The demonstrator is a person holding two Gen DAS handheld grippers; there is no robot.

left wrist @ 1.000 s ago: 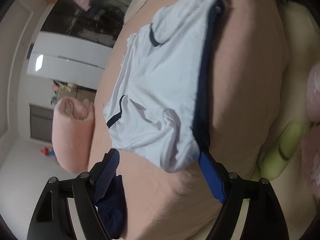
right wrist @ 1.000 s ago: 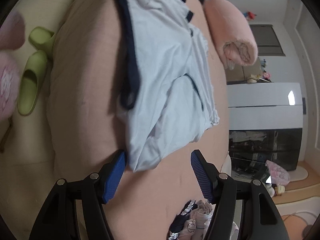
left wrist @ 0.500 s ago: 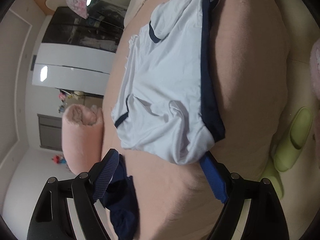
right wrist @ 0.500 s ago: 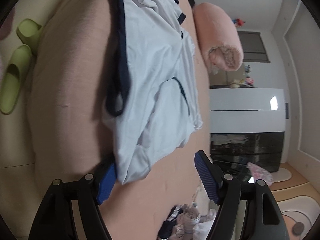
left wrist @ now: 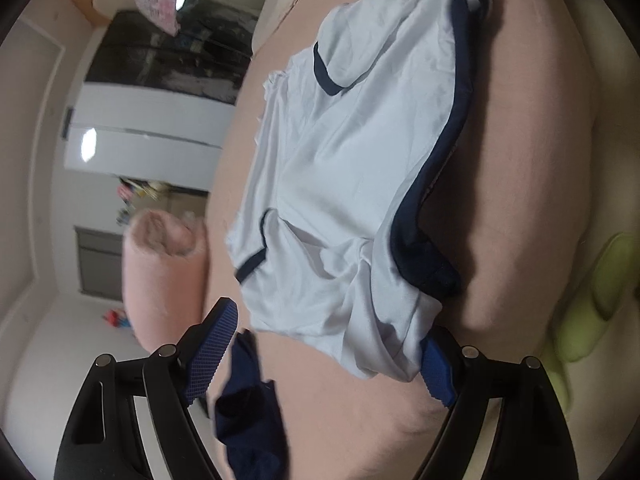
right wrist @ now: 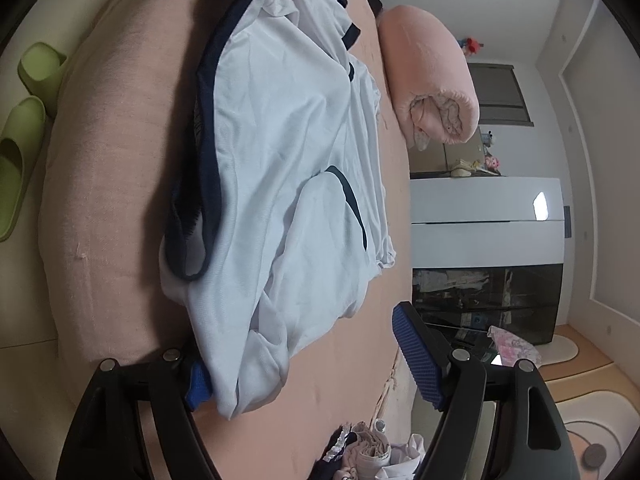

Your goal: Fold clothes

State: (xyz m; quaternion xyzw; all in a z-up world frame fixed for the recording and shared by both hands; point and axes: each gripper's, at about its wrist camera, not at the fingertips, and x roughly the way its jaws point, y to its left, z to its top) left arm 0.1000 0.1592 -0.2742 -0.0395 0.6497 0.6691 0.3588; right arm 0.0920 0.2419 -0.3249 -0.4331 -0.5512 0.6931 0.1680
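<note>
White and navy-trimmed, the shirt [left wrist: 352, 184] is lying spread on the pink bed [left wrist: 520, 160] ahead of us, still unfolded, as we are holding the left gripper [left wrist: 320, 354] wide at its hem and opening the right gripper [right wrist: 304, 364] around its collar end.

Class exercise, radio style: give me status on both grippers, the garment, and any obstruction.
Left gripper open, straddling white shirt corner. Right gripper jaws opening, shirt end between them. Shirt flat on pink bed. Navy garment beside left jaws.
</note>
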